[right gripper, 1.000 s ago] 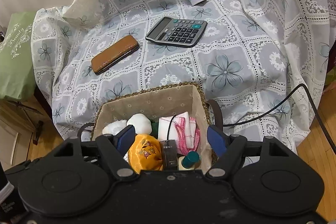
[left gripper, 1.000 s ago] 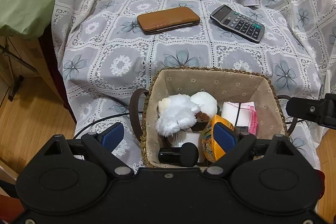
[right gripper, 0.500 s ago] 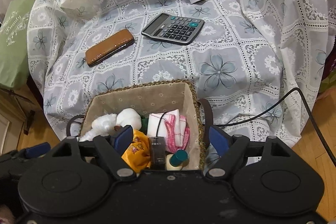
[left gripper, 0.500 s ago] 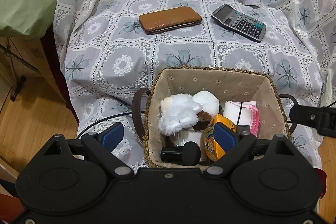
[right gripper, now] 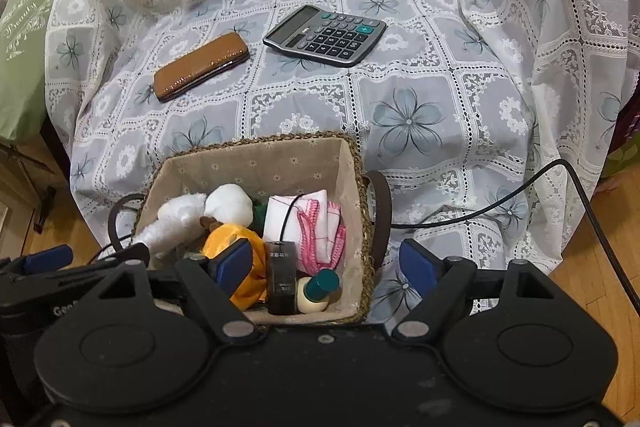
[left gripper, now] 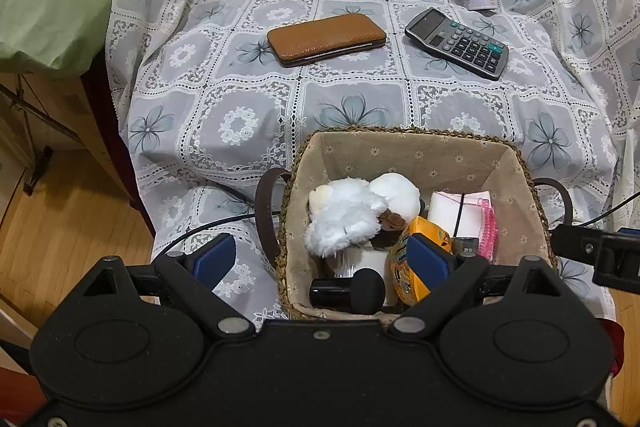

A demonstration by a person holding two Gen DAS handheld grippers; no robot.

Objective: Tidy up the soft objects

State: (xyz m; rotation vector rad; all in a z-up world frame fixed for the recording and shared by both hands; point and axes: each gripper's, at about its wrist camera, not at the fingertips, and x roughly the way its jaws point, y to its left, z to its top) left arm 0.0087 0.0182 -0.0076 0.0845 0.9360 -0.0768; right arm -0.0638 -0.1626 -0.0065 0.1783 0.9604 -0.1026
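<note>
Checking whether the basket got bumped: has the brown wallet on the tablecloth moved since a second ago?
No. In the left wrist view the brown wallet lies on the same tablecloth squares, left of the calculator, as before.

You see a woven straw basket (left gripper: 416, 133) lined with matt cloth, a fluffy white plush toy (left gripper: 344, 215), a glossy brown leather wallet (left gripper: 326, 39) and a lace tablecloth (left gripper: 240, 107).
</note>
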